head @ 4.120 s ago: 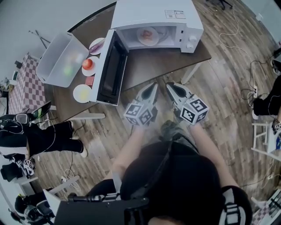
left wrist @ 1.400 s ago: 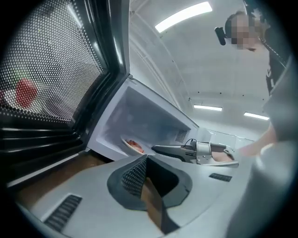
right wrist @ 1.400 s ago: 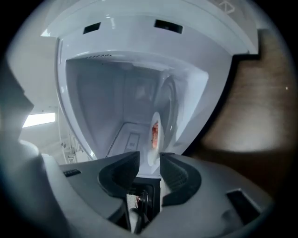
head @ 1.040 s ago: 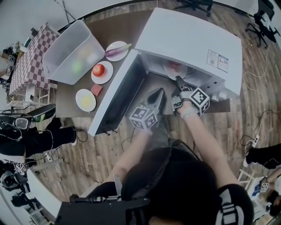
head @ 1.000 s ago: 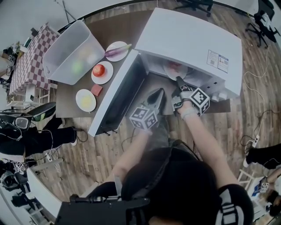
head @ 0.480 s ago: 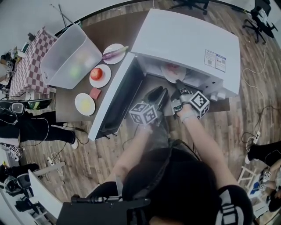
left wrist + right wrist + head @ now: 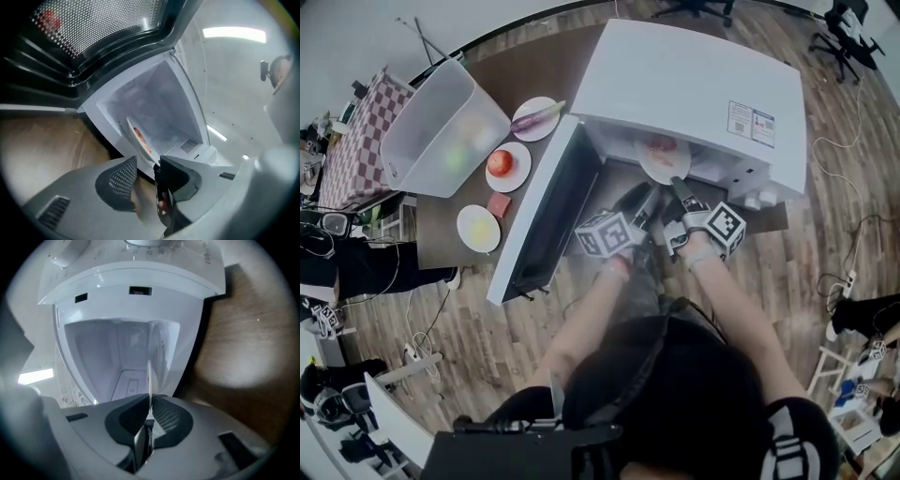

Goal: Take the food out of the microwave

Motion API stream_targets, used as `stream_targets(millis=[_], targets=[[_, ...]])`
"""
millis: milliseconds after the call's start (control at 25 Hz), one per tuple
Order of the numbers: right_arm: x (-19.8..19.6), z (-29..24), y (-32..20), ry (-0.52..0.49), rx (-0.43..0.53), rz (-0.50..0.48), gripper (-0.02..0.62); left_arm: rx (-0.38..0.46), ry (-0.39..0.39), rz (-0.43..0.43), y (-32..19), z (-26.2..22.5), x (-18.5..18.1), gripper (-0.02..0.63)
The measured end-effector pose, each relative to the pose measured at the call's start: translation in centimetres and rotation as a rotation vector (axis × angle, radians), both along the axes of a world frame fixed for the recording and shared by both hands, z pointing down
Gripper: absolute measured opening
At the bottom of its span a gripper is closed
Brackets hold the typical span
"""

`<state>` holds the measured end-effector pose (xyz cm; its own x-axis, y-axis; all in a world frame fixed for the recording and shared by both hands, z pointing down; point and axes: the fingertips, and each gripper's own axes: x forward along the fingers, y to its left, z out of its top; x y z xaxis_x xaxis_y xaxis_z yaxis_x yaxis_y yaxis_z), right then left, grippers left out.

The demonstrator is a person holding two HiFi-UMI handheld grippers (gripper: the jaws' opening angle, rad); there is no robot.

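Upper left of the head view: a translucent rectangular plastic bin (image 7: pixel 417 103) stands on the brown wooden table (image 7: pixel 558 70). It holds blurred green and yellowish pieces, too indistinct to name.

Just right of the bin, three dishes lie beyond the door's outer face, probably set there to stay out of the working area:
- a round white plate with a yellow piece (image 7: pixel 462 223)
- a round white plate with a red round fruit (image 7: pixel 523 159)
- a round white plate with a long purple vegetable (image 7: pixel 534 131)

A small pink block (image 7: pixel 498 204) lies between the first two.

Centre: the white microwave door (image 7: pixel 546 211), with its dark window, stands swung wide to the left, so the opening is free for both tools. The left gripper (image 7: pixel 147 161) is just below that opening. Its jaws have just been opening and stand apart, with nothing pressed between them. The dish rim lies just beyond the tips. Its placement suggests it is to take a second hold on that rim.

Right of centre: the task's thing, a round white plate of reddish food (image 7: pixel 649 167), sits at the front of the cavity of the white box-shaped microwave oven (image 7: pixel 694 84). The right gripper (image 7: pixel 150 401) has just been closing its jaws and grips this plate's near rim, which shows edge-on between the pads. A rim pinch likely keeps the pads off the food and lets the plate be drawn out level.
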<state>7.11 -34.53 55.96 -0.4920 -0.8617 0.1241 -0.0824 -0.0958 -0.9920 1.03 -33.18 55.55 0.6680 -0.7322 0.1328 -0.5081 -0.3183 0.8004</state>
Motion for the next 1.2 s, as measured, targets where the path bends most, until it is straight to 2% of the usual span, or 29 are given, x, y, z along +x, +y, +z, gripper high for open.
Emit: stream_targets(millis=[400,720,880,1200], targets=[[0.3,0.3,1.3,-0.012,-0.011,0.0,0.02,-0.075,0.149,-0.018,-0.5,0.2,0.5,0.142],[0.1,0.0,1.7,-0.015,0.002,-0.002,0.02,-0.091,0.181,-0.018,-0.7,0.0,1.1,0.128],[0.0,0.2,1.8,-0.014,-0.006,-0.005,0.017,-0.092,0.202,-0.029,-0.6,-0.2,1.2,0.069],[0.1,0.5,1.8,0.017,-0.006,-0.02,0.018,-0.129,0.249,-0.038,-0.6,0.0,1.4,0.044]])
